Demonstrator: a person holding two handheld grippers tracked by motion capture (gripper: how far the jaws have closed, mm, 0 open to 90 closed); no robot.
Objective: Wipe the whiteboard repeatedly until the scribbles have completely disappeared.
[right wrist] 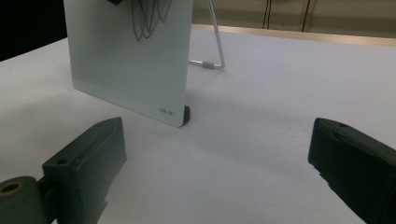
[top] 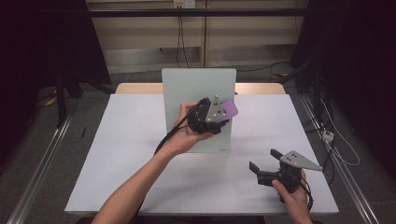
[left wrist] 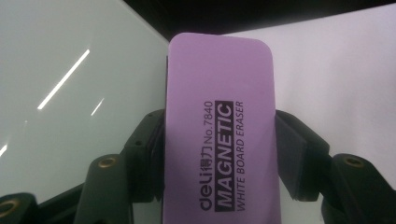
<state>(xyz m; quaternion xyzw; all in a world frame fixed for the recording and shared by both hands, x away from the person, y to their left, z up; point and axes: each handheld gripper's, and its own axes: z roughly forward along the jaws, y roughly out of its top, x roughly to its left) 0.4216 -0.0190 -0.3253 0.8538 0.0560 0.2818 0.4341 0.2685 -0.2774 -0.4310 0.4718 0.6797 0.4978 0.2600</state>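
A small glass whiteboard (top: 187, 88) stands upright on a stand in the middle of the white table (top: 116, 154). My left gripper (top: 223, 113) is held up in front of the board's right half, shut on a purple magnetic whiteboard eraser (top: 229, 108). In the left gripper view the eraser (left wrist: 222, 135) sits lengthwise between the jaws, label facing the camera, close to the board's face (left wrist: 70, 93). My right gripper (top: 262, 160) rests low at the table's front right, open and with nothing in it. From the right gripper view, black scribbles (right wrist: 149, 18) show on the board (right wrist: 130, 70).
The board's wire stand leg (right wrist: 215, 42) reaches back behind it, and a small black foot (right wrist: 186, 114) holds its lower corner. Dark curtains flank the table, and cables run along the floor at right (top: 336, 140).
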